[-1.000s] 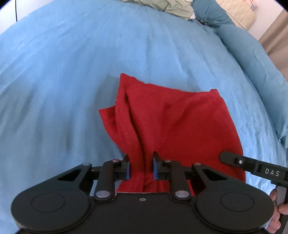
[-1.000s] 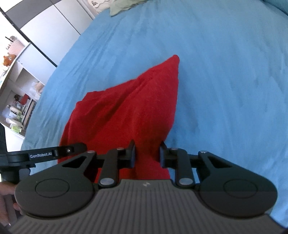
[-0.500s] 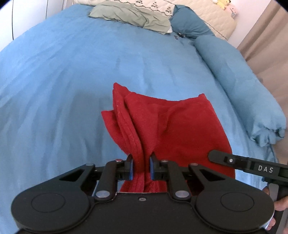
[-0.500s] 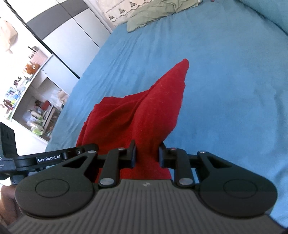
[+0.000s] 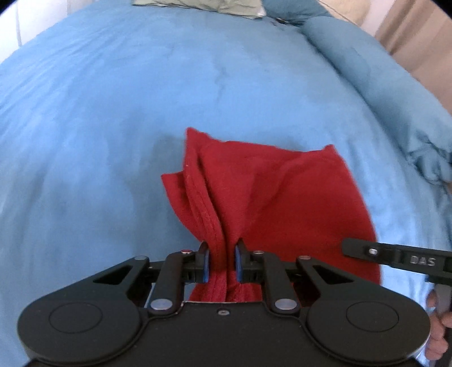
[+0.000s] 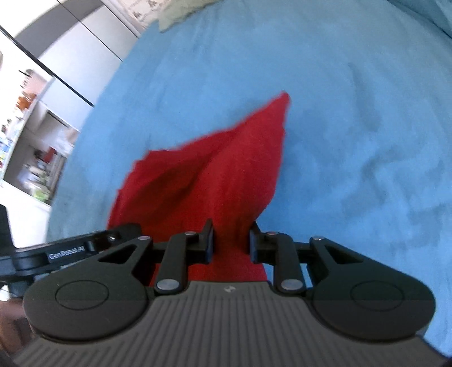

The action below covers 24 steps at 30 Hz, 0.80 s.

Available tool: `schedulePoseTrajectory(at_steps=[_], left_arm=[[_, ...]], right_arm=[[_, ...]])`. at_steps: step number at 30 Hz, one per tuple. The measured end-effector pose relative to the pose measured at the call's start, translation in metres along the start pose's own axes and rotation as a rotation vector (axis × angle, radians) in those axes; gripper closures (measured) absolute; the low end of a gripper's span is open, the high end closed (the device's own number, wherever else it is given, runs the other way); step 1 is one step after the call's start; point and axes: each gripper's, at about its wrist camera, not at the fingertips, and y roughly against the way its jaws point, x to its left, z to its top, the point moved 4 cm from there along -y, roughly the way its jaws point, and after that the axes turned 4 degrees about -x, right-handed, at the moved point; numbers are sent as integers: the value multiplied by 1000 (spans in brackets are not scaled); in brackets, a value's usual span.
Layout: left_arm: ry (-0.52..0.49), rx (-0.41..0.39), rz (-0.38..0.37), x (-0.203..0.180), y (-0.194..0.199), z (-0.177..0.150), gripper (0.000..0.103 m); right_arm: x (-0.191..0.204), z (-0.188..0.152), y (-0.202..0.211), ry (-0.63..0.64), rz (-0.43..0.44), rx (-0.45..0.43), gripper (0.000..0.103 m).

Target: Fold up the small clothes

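Observation:
A small red garment [image 5: 276,194] hangs folded over a blue bedspread [image 5: 113,113]. My left gripper [image 5: 221,254] is shut on its hemmed near corner, the stitched edge bunched between the blue pads. My right gripper [image 6: 231,240] is shut on the garment's other near corner [image 6: 223,180]; the cloth rises from the jaws to a point. The right gripper's side also shows at the right edge of the left wrist view [image 5: 401,258], and the left gripper's side shows at the left of the right wrist view [image 6: 70,248].
A rolled blue duvet [image 5: 381,70] lies along the bed's right side. A green pillow [image 5: 203,4] sits at the head of the bed. Shelves with small items [image 6: 31,135] and grey wardrobe doors [image 6: 84,48] stand left of the bed.
Both grippers keep their hold on the garment. The views have tipped down toward the bed and the red cloth now hangs lower and nearer the bedspread.

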Motion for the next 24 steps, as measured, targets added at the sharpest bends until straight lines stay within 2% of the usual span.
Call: schedulePoseTrajectory(at_steps=[2,4,6,8,10,12,14,17,21,24], left_arm=[[5,-8,3,3,-4,-2,81],[-29,-14,26,0,-5,-3,71],[-62,-28,44,-5,-3,-3,60],[-91,-45,61,-10,2,0,54],[-114,-61,88,-7,9,1,53],[-114,-63,112,-3,15,-1,53],[-99,-60,130,4,16,-4,53],[-85,-55,140,15,13,-10,53],[-115,-69,152,26,-5,-26,53],[-118,-106,145,33,-14,-35,45]], right_arm=[[-11,-6,-4,-5,4,-4,63],[-17,-8,-8,-17,13,-5,59],[-23,-10,-12,-15,13,7,50],[-27,-10,-11,-38,22,15,48],[-27,-9,-7,-36,30,16,36],[-23,-6,5,-3,0,0,11],[-17,-7,16,42,-28,-27,0],[-13,-9,22,104,-98,-41,0],[-18,-17,7,138,-156,-29,0],[-27,-28,-6,156,-167,-46,0]])
